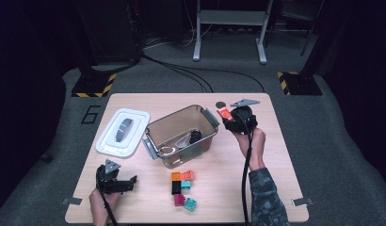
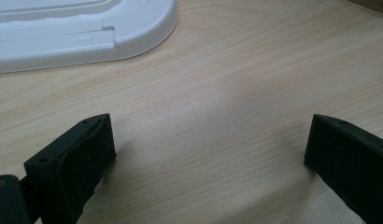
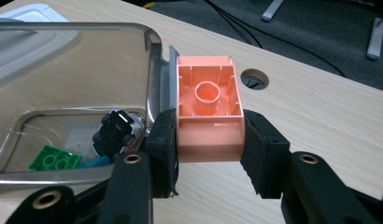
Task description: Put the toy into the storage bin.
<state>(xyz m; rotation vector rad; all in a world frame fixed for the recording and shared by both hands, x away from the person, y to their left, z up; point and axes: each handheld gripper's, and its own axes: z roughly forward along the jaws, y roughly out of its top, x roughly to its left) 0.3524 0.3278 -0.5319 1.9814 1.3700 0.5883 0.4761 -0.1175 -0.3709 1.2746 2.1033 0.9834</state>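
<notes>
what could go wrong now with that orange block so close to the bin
1. The right gripper pinches only the lower end of the orange block; it might pivot or slip out before it is over the bin.
2. The block sits right by the bin's rim and end latch, so it could knock against them.
3. Dropped early, it would land on the table.

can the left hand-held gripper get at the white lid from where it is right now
Probably yes. The left hand-held gripper stands open over bare table, and the white lid lies flat just ahead of it with nothing between them.
</notes>
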